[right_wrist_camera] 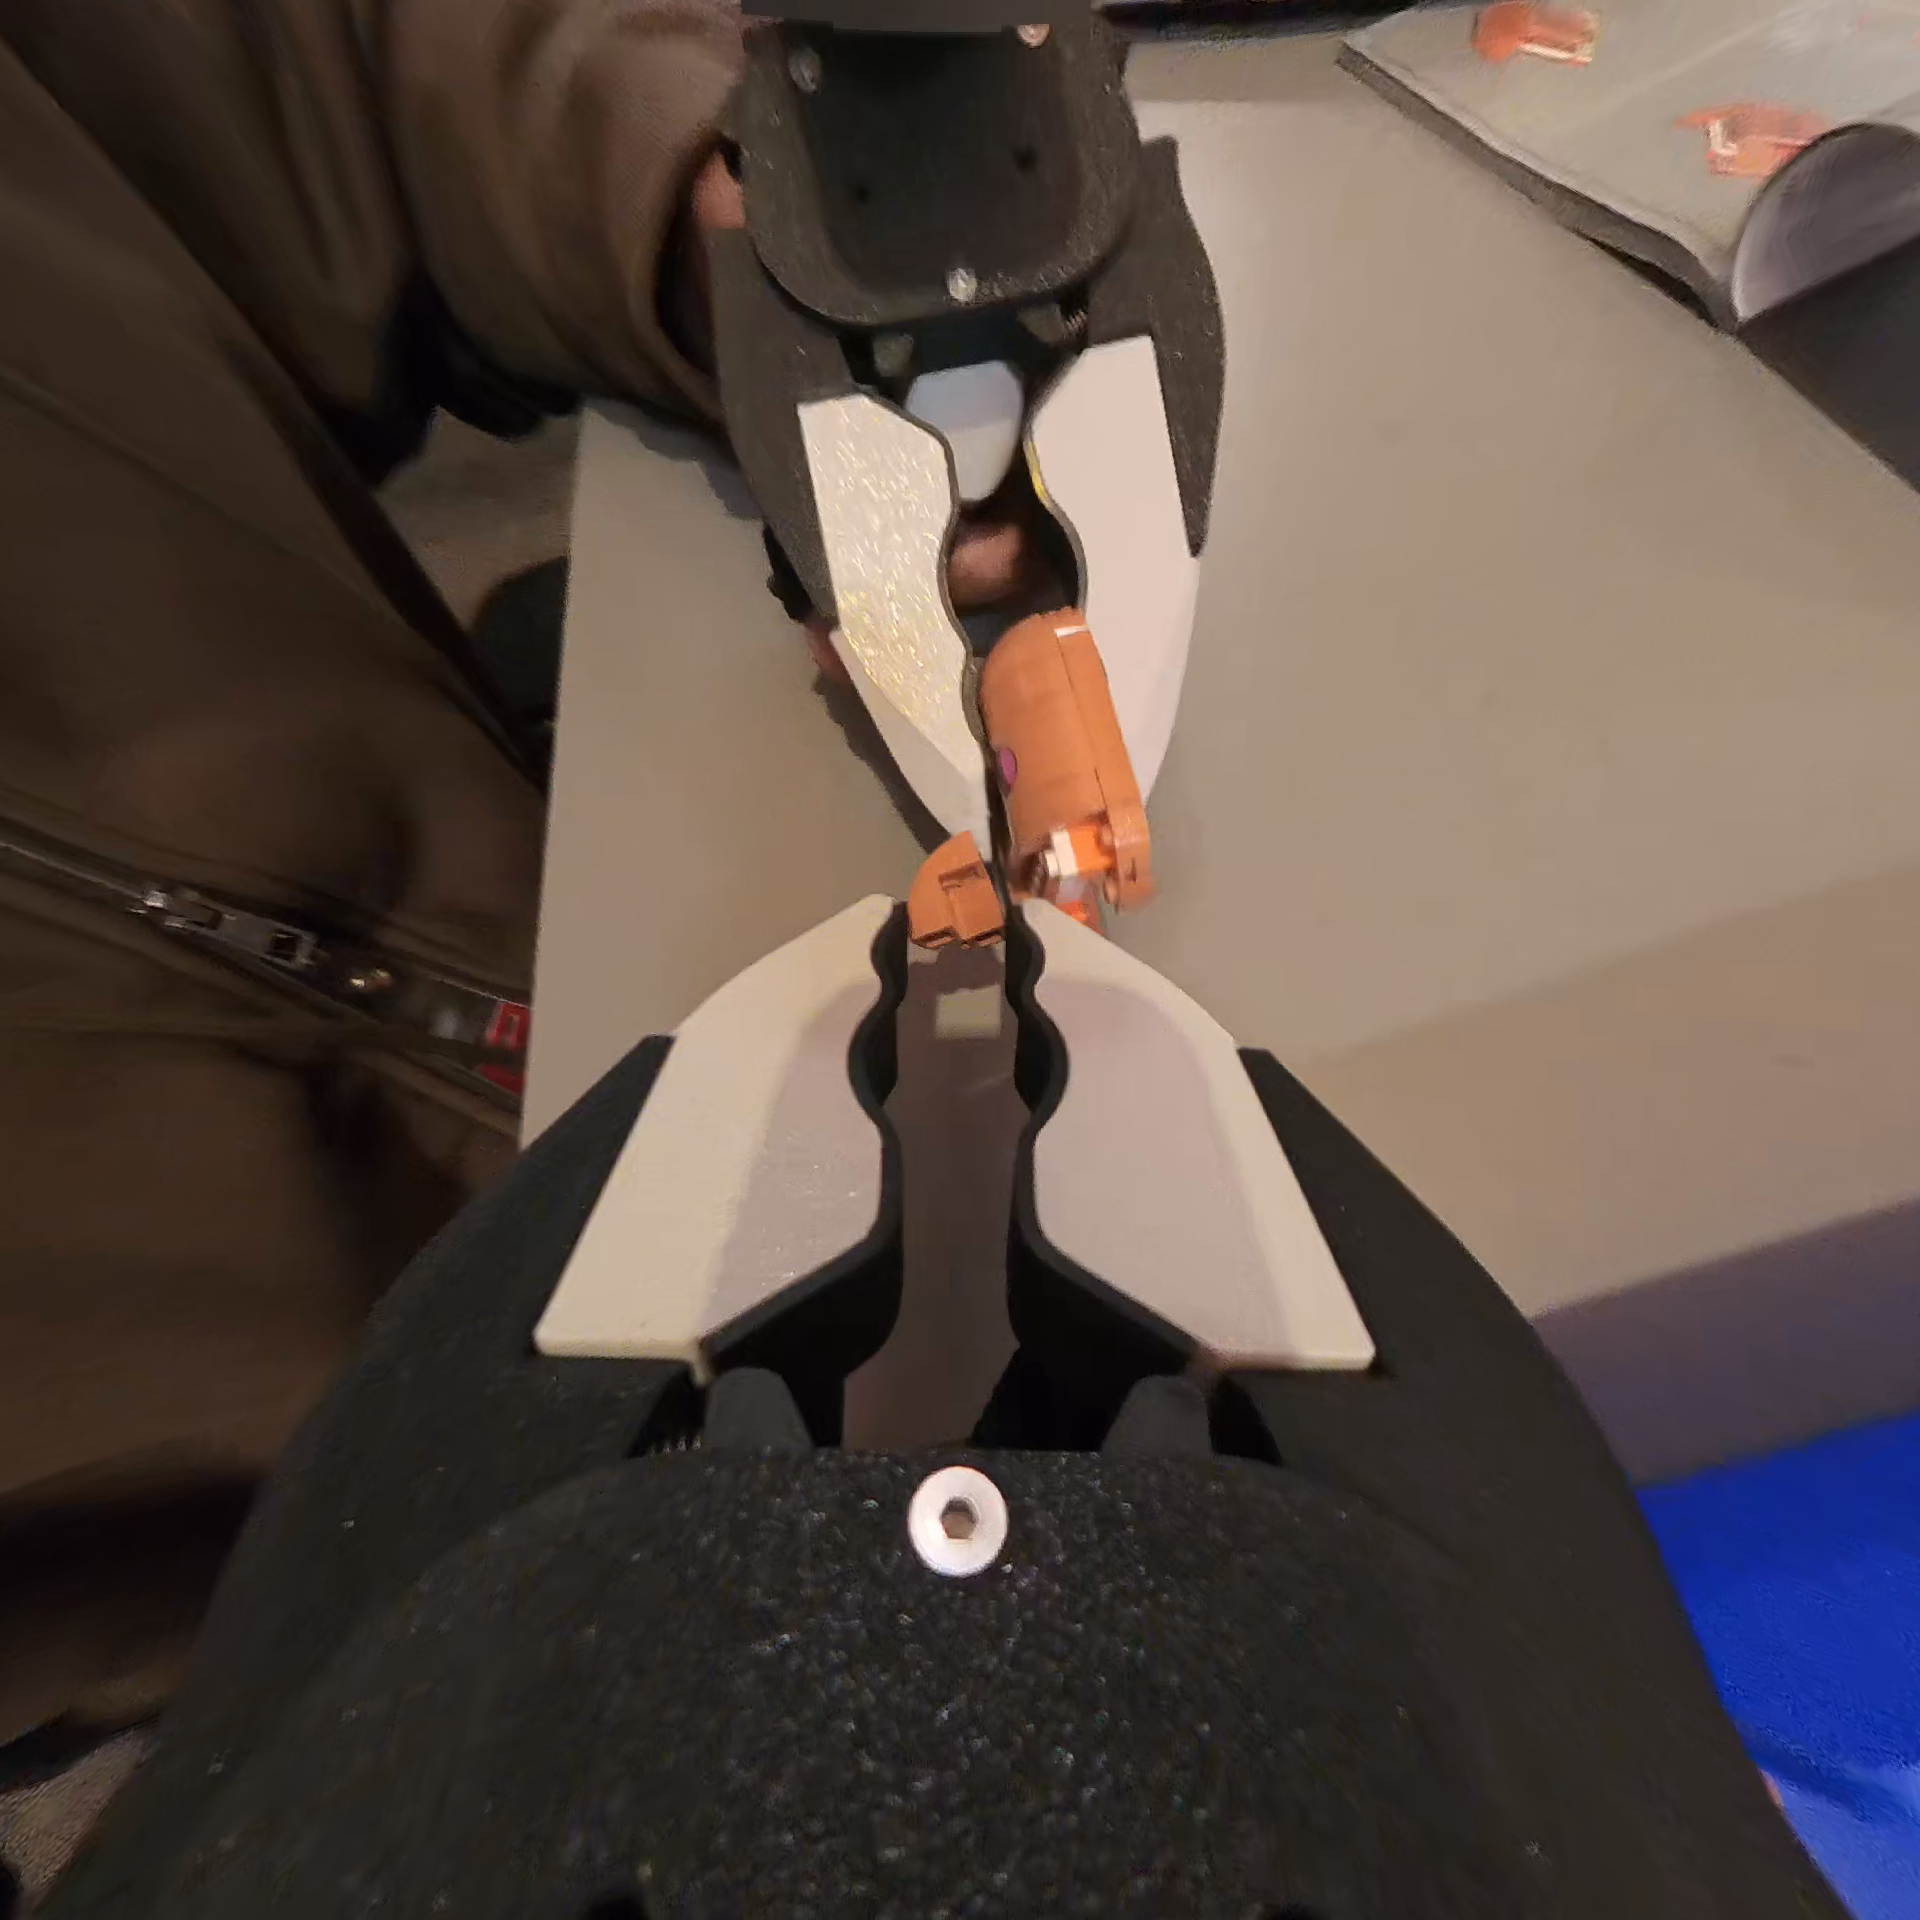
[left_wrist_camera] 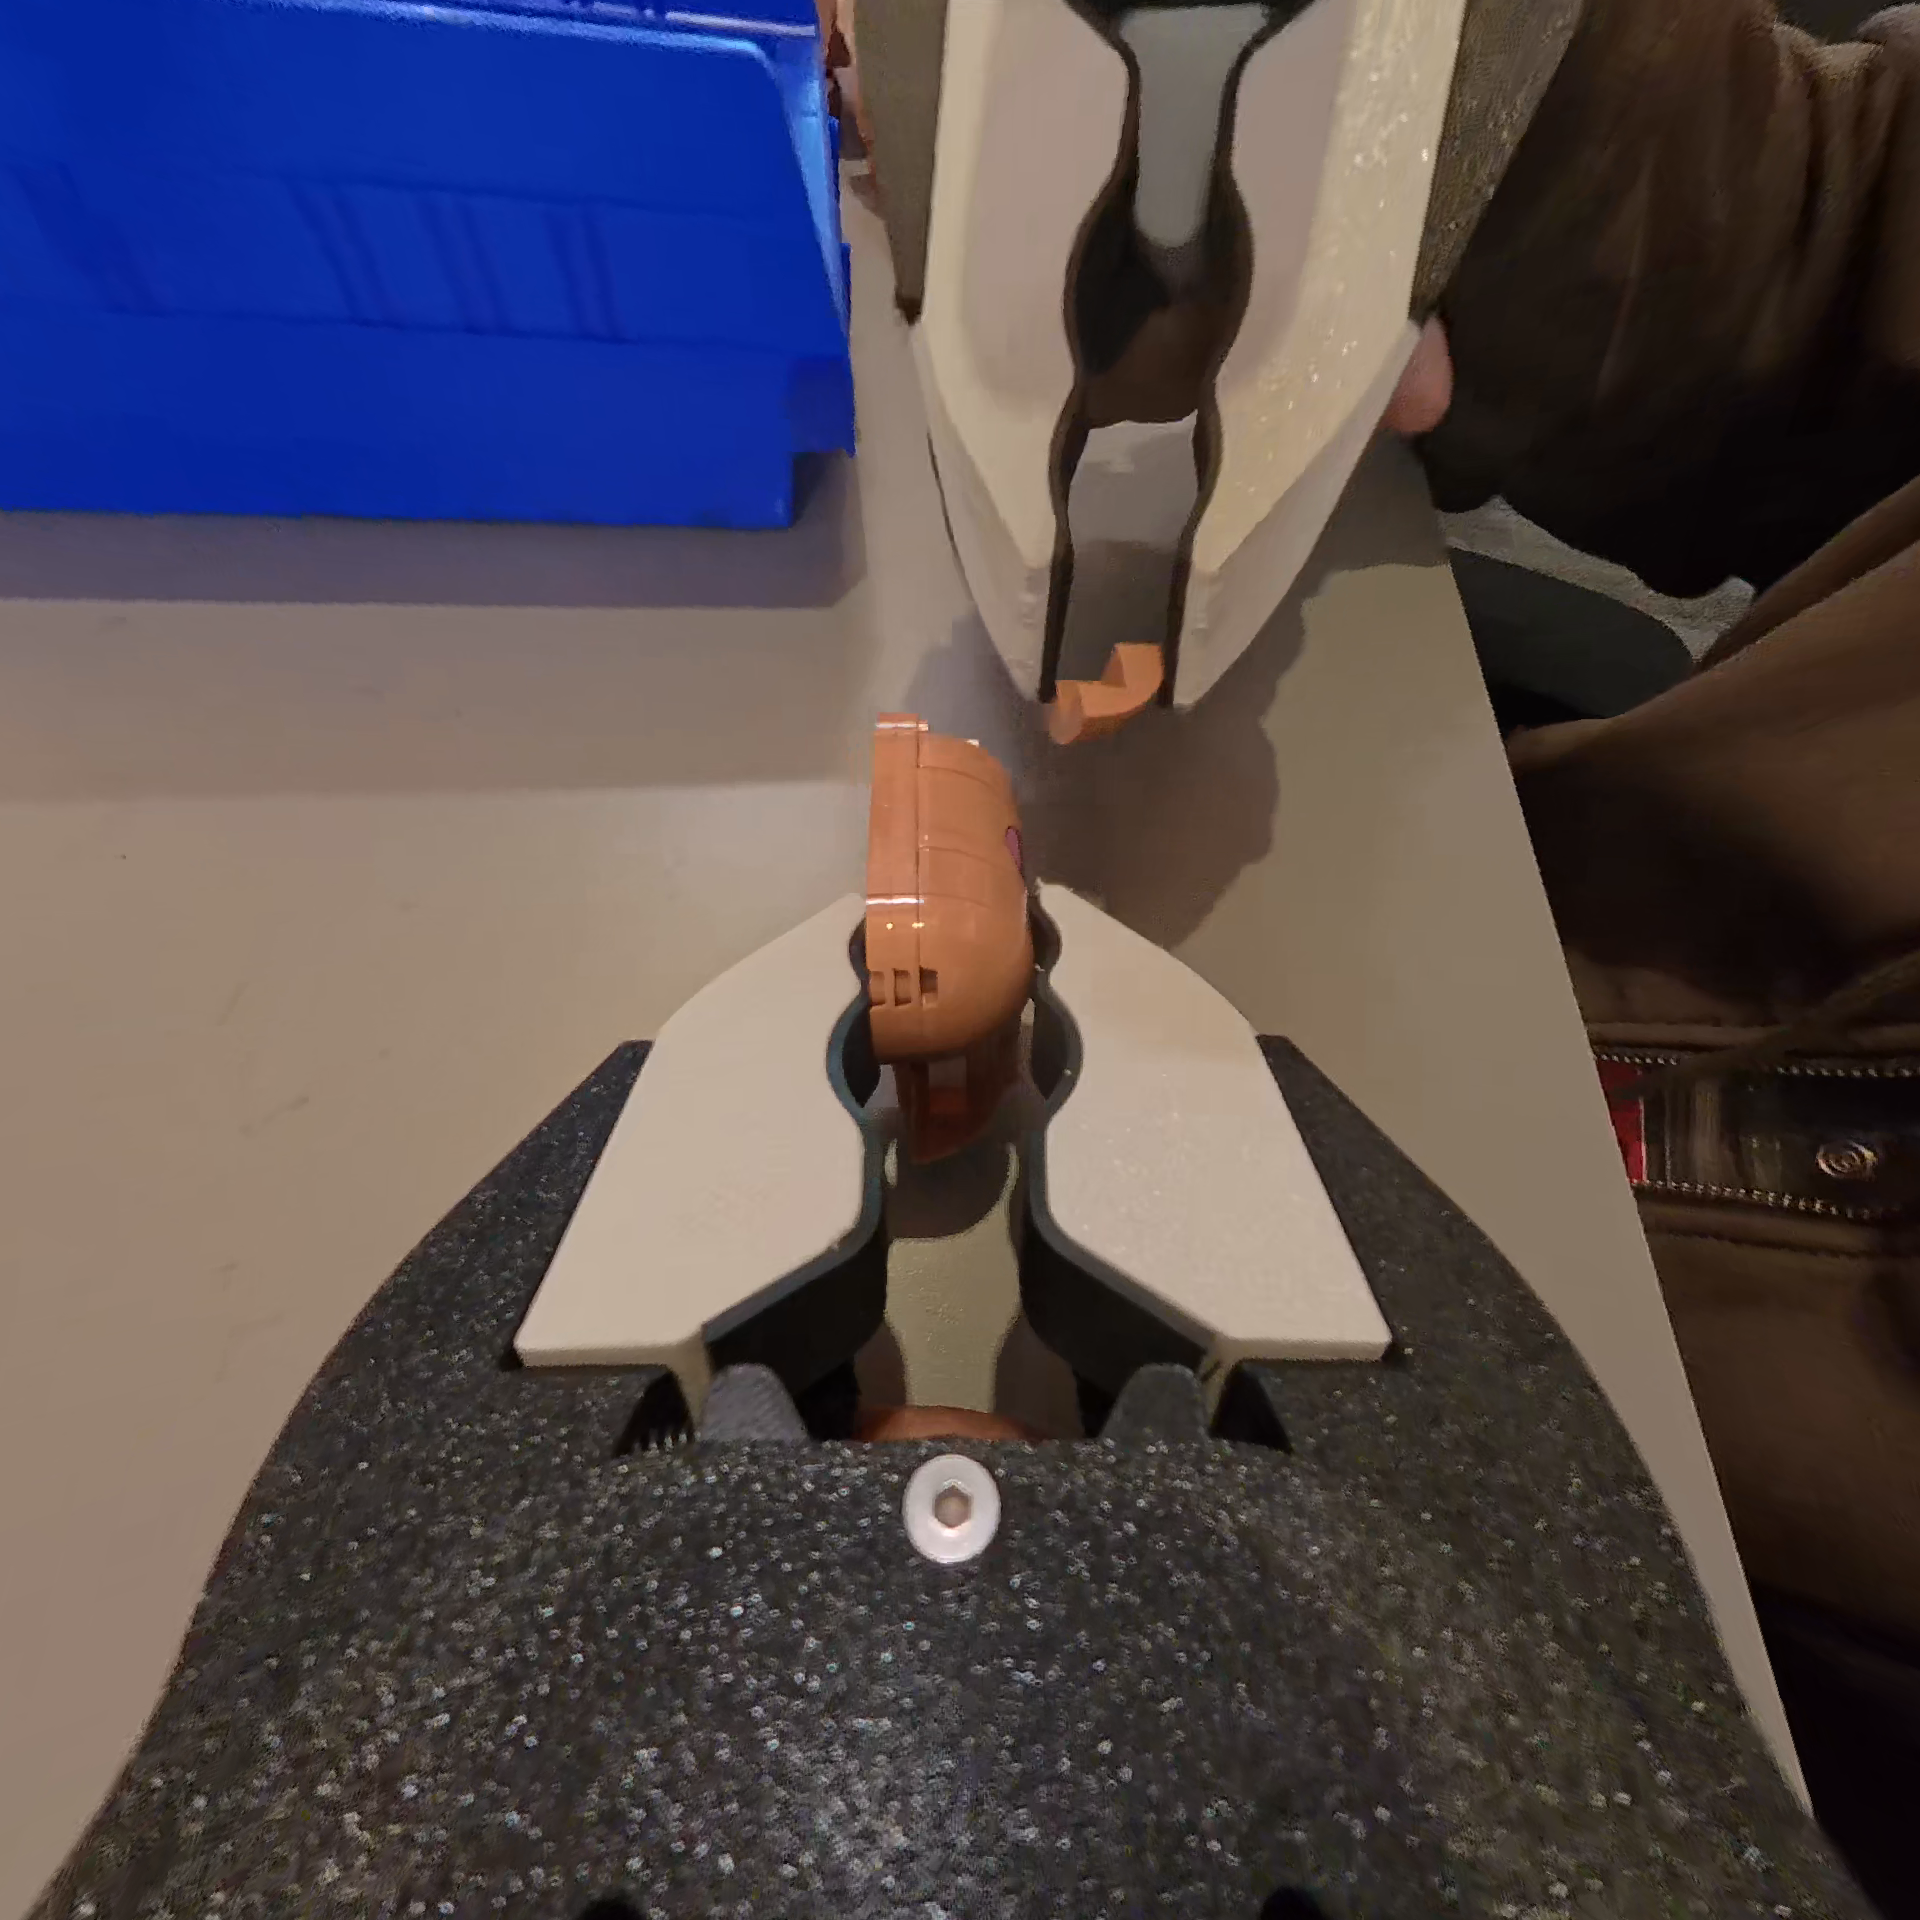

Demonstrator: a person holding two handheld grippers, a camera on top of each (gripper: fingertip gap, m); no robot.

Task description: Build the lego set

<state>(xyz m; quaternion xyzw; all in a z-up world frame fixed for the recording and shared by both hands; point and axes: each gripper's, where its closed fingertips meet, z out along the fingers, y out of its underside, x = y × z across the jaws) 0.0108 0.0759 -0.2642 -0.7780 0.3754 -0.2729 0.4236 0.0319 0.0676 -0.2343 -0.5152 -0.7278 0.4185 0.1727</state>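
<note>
Two grippers bringing an orange piece up to the orange lego build

The left gripper [left_wrist_camera: 951, 935] is pinching the rounded orange build [left_wrist_camera: 940, 862], holding it up over the tabletop [left_wrist_camera: 364, 987]. The right gripper [right_wrist_camera: 951, 920] is pinching a small orange piece [right_wrist_camera: 951, 899] at its tips, right beside the build's lower end; can't tell if they're touching. Looks like the attach step to me: the piece is being lined up with its spot on the build. Next move probably needs the studs squared up, then a firm push while the left holds steady, or the piece is twisting out. Farther out there's a blue bin [left_wrist_camera: 416, 260], and more orange parts [right_wrist_camera: 1538, 31] lying on a grey mat [right_wrist_camera: 1558, 156].
</note>
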